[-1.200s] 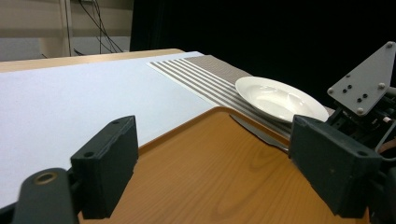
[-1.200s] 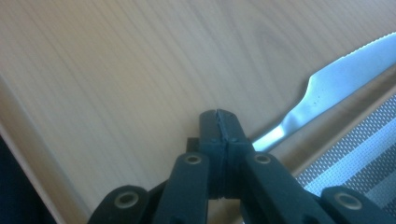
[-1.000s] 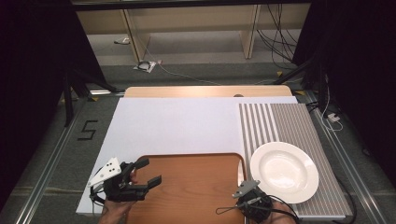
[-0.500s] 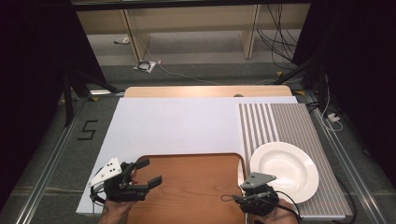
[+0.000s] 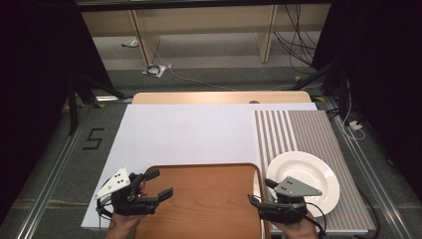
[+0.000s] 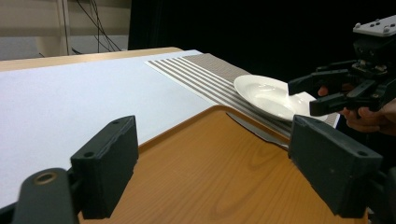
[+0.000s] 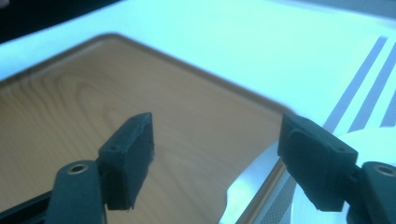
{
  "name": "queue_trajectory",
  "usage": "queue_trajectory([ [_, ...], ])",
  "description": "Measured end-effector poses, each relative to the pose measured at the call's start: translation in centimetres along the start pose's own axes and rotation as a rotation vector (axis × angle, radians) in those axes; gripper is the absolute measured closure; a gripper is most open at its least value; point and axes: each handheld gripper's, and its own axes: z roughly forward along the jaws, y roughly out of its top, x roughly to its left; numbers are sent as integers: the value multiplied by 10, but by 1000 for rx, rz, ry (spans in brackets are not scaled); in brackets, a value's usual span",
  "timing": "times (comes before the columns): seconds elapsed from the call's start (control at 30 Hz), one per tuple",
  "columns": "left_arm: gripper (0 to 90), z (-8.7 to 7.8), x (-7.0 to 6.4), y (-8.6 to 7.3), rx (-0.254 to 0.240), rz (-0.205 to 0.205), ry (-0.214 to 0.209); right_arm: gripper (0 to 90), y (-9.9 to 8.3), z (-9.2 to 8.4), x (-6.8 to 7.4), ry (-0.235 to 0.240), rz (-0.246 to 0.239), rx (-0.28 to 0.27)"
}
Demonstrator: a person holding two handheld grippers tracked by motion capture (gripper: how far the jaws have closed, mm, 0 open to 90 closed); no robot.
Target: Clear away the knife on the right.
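a white mat [image 5: 199, 134] covers the table, with a dark floor around it and pale shelving at the far wall. taking the wooden tray [image 5: 204, 199] at the near edge as the landmark: its far rim runs across the mat, and beyond that rim the white surface lies wide and bare up to a wooden board [image 5: 219, 97] at the far edge. on the tray's right a striped placemat [image 5: 308, 129] carries a white plate [image 5: 318, 167], which sits just beside the tray's right rim. a knife [image 6: 254, 130] lies along that right rim, between the tray and the plate.

the left gripper [image 5: 155, 186] sits over the tray's left rim, jaws spread wide with nothing between them; in the left gripper view the bare wood shows between them. the right gripper [image 5: 260, 191] hangs above the tray's right rim near the knife. its jaws have just been opening and stand released, nothing between the pads, only tray wood and the rim showing in the right gripper view. the tray's middle is free between the two grippers.
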Motion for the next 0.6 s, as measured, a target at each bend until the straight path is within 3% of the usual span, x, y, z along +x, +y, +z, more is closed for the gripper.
queue_trajectory([
  [0.3,160,0,0,0,4,-1,-2,251,1,-7,-4,15,16,-98],
  [0.6,160,2,0,0,16,0,-11,231,0,-13,-9,10,19,-143],
])
